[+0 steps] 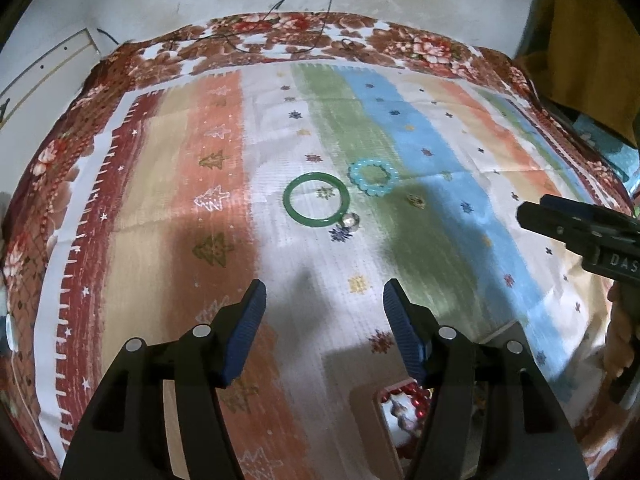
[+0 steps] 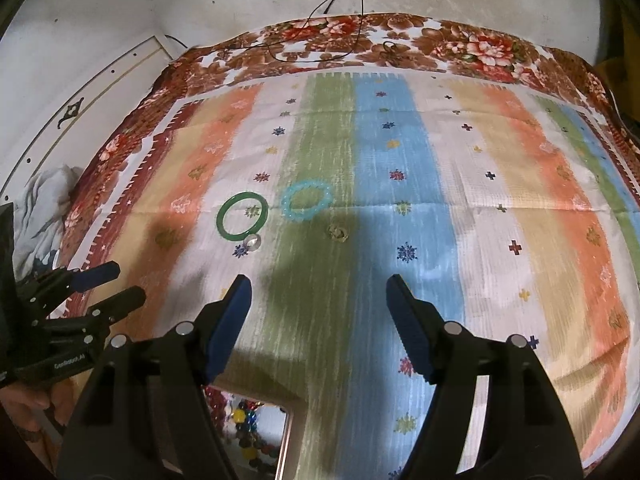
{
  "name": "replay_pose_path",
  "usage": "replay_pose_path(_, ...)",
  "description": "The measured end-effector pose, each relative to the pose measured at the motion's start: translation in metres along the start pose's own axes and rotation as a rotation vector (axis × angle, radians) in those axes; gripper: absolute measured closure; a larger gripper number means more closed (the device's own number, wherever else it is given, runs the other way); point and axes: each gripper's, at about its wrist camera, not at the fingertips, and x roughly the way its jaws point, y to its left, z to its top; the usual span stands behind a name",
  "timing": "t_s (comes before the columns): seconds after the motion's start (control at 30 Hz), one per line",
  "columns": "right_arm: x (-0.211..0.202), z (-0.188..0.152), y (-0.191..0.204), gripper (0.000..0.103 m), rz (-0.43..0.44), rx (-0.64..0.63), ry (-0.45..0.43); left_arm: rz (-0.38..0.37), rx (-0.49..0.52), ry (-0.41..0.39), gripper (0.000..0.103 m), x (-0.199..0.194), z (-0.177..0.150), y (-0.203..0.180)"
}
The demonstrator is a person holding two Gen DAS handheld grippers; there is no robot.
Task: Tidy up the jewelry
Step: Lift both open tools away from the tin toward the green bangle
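**Both claws spread wide, jewelry sitting out on the cloth, box down by the grippers**

So the left gripper [image 1: 324,300] has its blue pads spread wide apart with nothing between them, just hovering over the striped tablecloth [image 1: 168,168]. Same deal with the right gripper [image 2: 320,296]: jaws wide apart, holding nothing.

The loose pieces are all out on the cloth, well ahead of both claws. There's a green bangle [image 1: 316,199] lying flat on the white stripe, with a small silver ring [image 1: 351,220] touching or just beside its near-right edge. Just to the right of the bangle is a light-blue beaded bracelet [image 1: 373,176] on the green stripe, and a little gold piece [image 1: 416,200] sits apart from it, closer to the grippers.

The jewelry box [image 2: 289,432] is right at the bottom, mostly hidden behind the gripper bodies. From the right wrist you can see mixed coloured beads [image 2: 244,420] inside it. From the left wrist, a red bead strand [image 1: 412,394] shows in it. Can't tell how it's divided up inside.
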Motion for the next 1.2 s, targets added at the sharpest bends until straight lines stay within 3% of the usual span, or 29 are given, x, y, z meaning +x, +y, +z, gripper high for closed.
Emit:
replay_pose_path(0.57, 0.04, 0.027, -0.008, 0.031, 0.01, 0.018, 0.04, 0.045, 0.02, 0.03, 0.039, 0.041, 0.031, 0.006)
replay_pose_path(1.2, 0.092, 0.049, -0.017, 0.029, 0.003, 0.068, 0.103, 0.042, -0.013, 0.079, 0.037, 0.087, 0.059, 0.023)
